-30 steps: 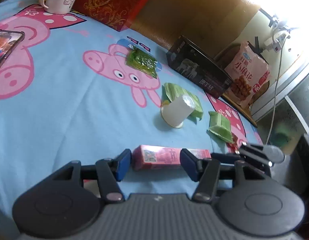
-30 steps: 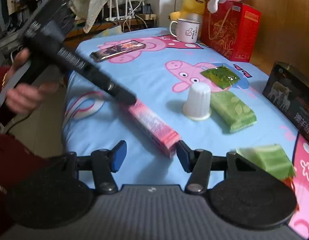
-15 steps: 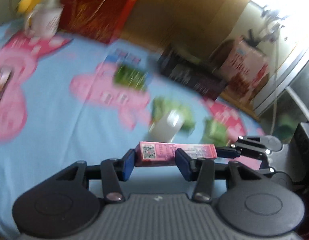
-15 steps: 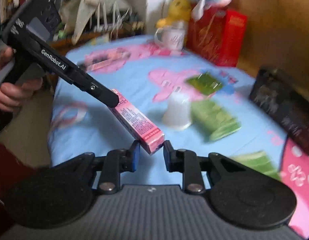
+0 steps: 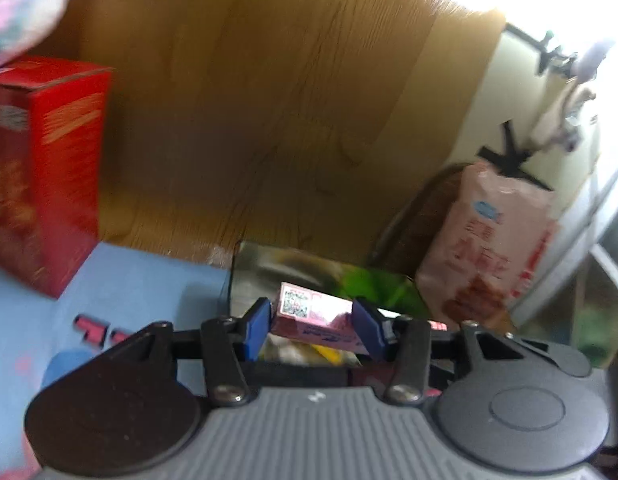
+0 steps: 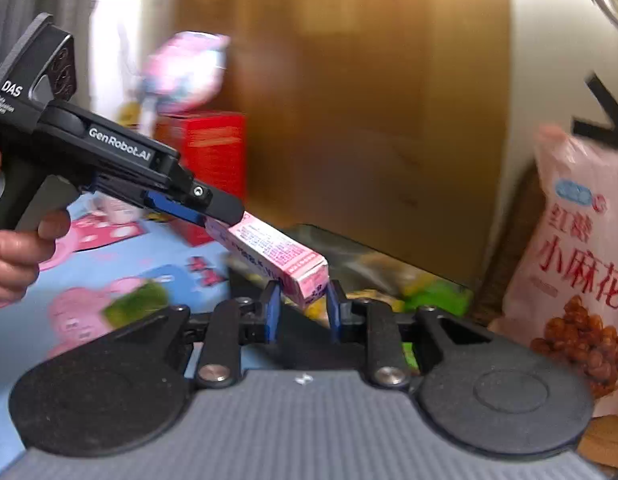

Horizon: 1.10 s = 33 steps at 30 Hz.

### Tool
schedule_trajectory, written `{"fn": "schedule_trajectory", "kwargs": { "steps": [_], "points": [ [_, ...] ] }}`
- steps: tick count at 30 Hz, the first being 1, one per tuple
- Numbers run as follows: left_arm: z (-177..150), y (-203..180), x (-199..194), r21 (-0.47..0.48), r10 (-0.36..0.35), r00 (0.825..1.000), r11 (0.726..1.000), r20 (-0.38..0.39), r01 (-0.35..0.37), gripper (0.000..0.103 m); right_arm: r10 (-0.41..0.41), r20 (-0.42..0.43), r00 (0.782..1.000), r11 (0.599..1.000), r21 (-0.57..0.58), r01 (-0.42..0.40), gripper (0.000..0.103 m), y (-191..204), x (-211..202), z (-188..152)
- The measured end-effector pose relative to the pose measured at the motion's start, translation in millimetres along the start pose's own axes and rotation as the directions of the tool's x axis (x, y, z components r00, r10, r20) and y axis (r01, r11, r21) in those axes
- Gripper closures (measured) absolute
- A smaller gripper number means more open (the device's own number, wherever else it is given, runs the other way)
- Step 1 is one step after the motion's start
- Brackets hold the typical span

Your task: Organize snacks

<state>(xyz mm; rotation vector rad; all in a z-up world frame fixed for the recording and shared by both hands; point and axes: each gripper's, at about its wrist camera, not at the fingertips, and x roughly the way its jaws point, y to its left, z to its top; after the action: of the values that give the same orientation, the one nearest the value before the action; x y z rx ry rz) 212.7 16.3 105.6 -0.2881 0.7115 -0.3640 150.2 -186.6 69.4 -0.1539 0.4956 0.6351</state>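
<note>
A long pink snack box (image 6: pixel 275 254) is held at both ends and carried in the air. My left gripper (image 5: pixel 313 330) is shut on one end of the pink box (image 5: pixel 313 316). My right gripper (image 6: pixel 303 312) is shut on the other end. The box hangs over a dark open box (image 5: pixel 309 272) that holds green and yellow packets (image 6: pixel 433 294). In the right wrist view my left gripper (image 6: pixel 213 208) reaches in from the left, held by a hand (image 6: pixel 13 248).
A red carton (image 5: pixel 41 176) stands at the left on the blue cartoon-print cloth (image 5: pixel 141 292). A pink snack bag (image 6: pixel 581 264) leans at the right. A wooden panel (image 5: pixel 269 120) rises behind. A green packet (image 6: pixel 137 302) lies on the cloth.
Both grippers closed on the ends of the pink box, lifted it off the cloth and carried it toward the dark box by the wooden panel.
</note>
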Motion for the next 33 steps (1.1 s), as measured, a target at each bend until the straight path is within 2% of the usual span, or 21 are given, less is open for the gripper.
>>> {"fn": "schedule_trajectory", "kwargs": {
  "steps": [4, 7, 9, 11, 15, 16, 18, 21, 23, 26, 29, 33],
  "points": [
    [0, -7, 41, 0.048, 0.097, 0.994, 0.994, -0.042, -0.095, 0.050, -0.033, -0.037, 0.999, 0.999, 0.030, 0.034, 0.073, -17, 28, -4],
    [-7, -13, 44, 0.094, 0.148, 0.988, 0.985, -0.035, -0.144, 0.044, -0.051, -0.030, 0.998, 0.997, 0.057, 0.053, 0.059, -19, 33, -8],
    [-11, -11, 28, 0.087, 0.129, 0.991, 0.988, -0.021, -0.127, 0.044, -0.053, -0.005, 0.999, 0.995, 0.080, 0.053, 0.059, -20, 21, -12],
    [-17, -6, 1, 0.048, 0.073, 0.997, 0.996, -0.012, -0.072, 0.044, -0.037, 0.016, 0.999, 0.993, 0.111, 0.035, 0.059, -22, 2, -17],
    [-47, 0, -60, 0.009, -0.086, 0.996, 0.996, -0.019, 0.086, 0.042, 0.095, -0.005, 0.995, 0.976, 0.199, -0.092, 0.059, -20, -38, -41],
    [-60, 1, -73, -0.001, -0.126, 0.991, 0.992, -0.032, 0.126, 0.042, 0.128, -0.034, 0.991, 0.968, 0.219, -0.118, 0.059, -17, -45, -51],
    [-92, 3, -95, -0.034, -0.227, 0.972, 0.974, -0.067, 0.226, 0.042, 0.185, -0.097, 0.978, 0.957, 0.246, -0.157, 0.060, -7, -54, -71],
    [-138, 6, -117, -0.062, -0.316, 0.944, 0.948, -0.099, 0.311, 0.042, 0.227, -0.152, 0.962, 0.953, 0.236, -0.188, 0.071, 14, -63, -96],
    [-168, 8, -123, -0.095, -0.335, 0.934, 0.941, -0.122, 0.325, 0.042, 0.231, -0.176, 0.957, 0.957, 0.220, -0.191, 0.073, 27, -66, -103],
    [-203, 17, -130, -0.149, -0.331, 0.933, 0.939, -0.142, 0.310, 0.042, 0.237, -0.164, 0.958, 0.959, 0.198, -0.203, 0.076, 46, -80, -106],
    [-224, 38, -143, -0.191, -0.308, 0.942, 0.941, -0.132, 0.280, 0.042, 0.287, -0.192, 0.939, 0.952, 0.166, -0.257, 0.074, 73, -85, -110],
    [-229, 68, -160, -0.248, -0.255, 0.962, 0.942, -0.100, 0.224, 0.042, 0.340, -0.234, 0.911, 0.940, 0.110, -0.323, 0.072, 117, -90, -120]
  ]
}}
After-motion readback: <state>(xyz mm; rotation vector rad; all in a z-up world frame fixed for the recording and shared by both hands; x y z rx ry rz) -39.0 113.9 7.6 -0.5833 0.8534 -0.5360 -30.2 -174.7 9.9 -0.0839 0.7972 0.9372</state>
